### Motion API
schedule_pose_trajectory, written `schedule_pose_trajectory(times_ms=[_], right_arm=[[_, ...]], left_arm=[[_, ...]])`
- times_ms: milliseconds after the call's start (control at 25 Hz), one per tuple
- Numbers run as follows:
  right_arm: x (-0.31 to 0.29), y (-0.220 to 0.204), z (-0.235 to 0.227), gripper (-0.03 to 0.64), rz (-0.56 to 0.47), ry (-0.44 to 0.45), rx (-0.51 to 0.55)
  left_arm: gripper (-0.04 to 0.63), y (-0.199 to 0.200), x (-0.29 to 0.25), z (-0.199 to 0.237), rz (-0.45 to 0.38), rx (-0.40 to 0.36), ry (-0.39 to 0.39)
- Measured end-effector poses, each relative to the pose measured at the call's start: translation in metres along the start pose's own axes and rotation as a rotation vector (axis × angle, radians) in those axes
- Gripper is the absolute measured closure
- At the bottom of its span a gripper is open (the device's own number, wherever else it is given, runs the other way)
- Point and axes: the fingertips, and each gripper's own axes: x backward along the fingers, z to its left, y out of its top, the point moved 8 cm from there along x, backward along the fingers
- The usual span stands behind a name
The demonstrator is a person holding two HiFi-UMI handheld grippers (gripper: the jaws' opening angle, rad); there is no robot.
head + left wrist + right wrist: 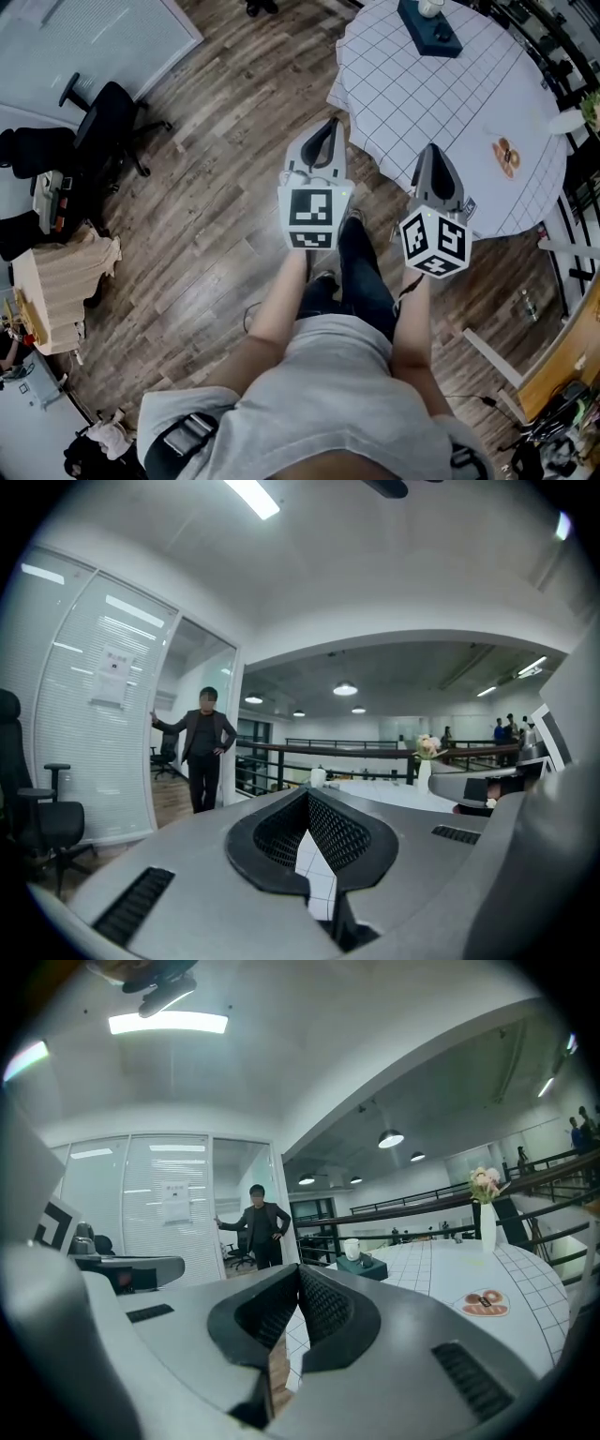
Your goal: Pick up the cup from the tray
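A white cup (431,7) stands on a dark blue tray (441,37) at the far side of a round table covered with a white checked cloth (412,103). In the right gripper view the cup (352,1249) and tray (364,1266) show beyond the jaw tips; in the left gripper view the cup (318,776) is small and distant. My left gripper (325,127) hangs over the wooden floor just short of the table edge, shut and empty. My right gripper (432,150) is over the near table edge, also shut with nothing in it.
A doughnut-print mat (506,157) lies on the table's right side, and a vase of flowers (485,1213) stands farther right. A person (256,1227) stands by a glass partition beyond the table. Office chairs (103,122) sit at the left, and a dark railing (356,752) runs behind the table.
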Motion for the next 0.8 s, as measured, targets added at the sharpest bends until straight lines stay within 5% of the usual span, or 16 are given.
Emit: schedule_pose_trajectory(times_ms=[800], right_arm=[[-0.197, 0.040, -0.108, 0.609, 0.013, -0.007, -0.038]], left_arm=[[0.588, 0.041, -0.209, 0.003, 0.016, -0.025, 0.008]])
